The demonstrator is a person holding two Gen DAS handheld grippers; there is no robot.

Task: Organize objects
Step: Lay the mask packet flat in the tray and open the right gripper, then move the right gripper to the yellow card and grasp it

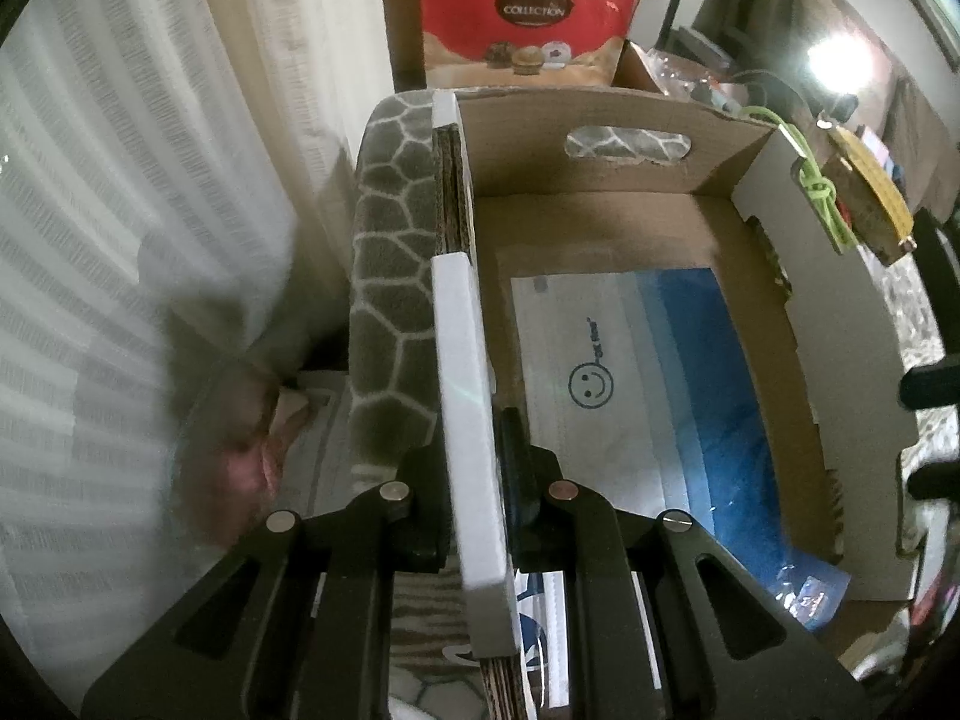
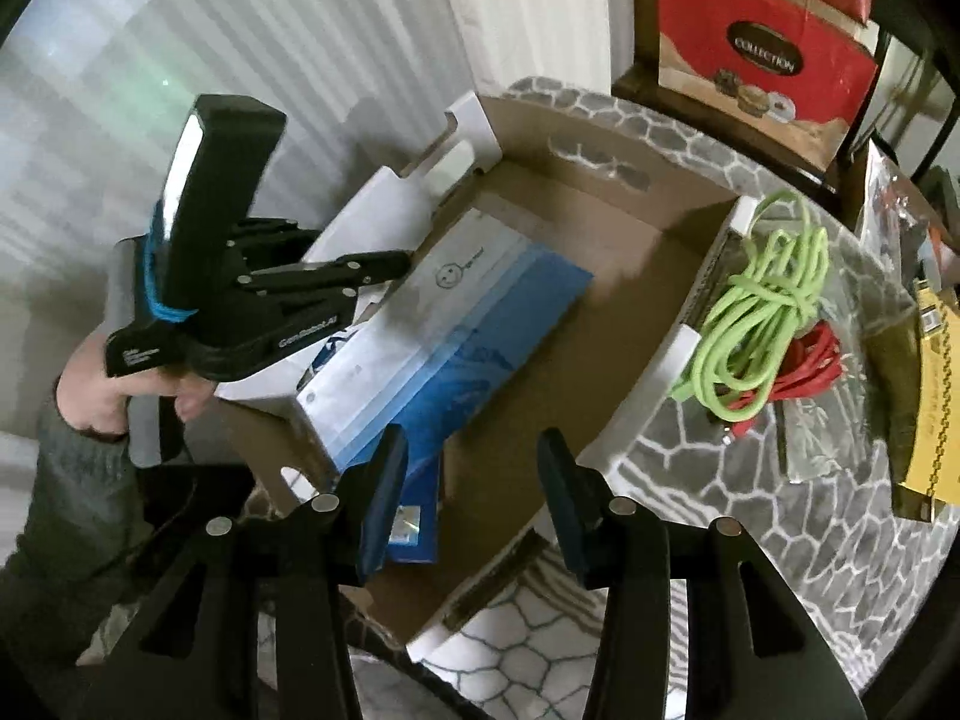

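The blue-and-white packet (image 2: 444,324) lies flat on the floor of the cardboard box (image 1: 600,222), toward its left wall. The left gripper (image 1: 474,480) is clamped on that wall's white rim. The right gripper (image 2: 474,480) hangs above the box, jaws apart and empty. Green cord (image 2: 756,312) and red cord (image 2: 804,360) lie just outside the right wall on the patterned cloth (image 2: 780,510); reaching for them could snag the coils or tug the box.

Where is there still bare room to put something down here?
Inside the cardboard box, the brown floor between the blue and white packet and the wall nearest the green cord is bare. Outside that wall the patterned cloth is crowded with the green cord, red cord and a yellow pack.
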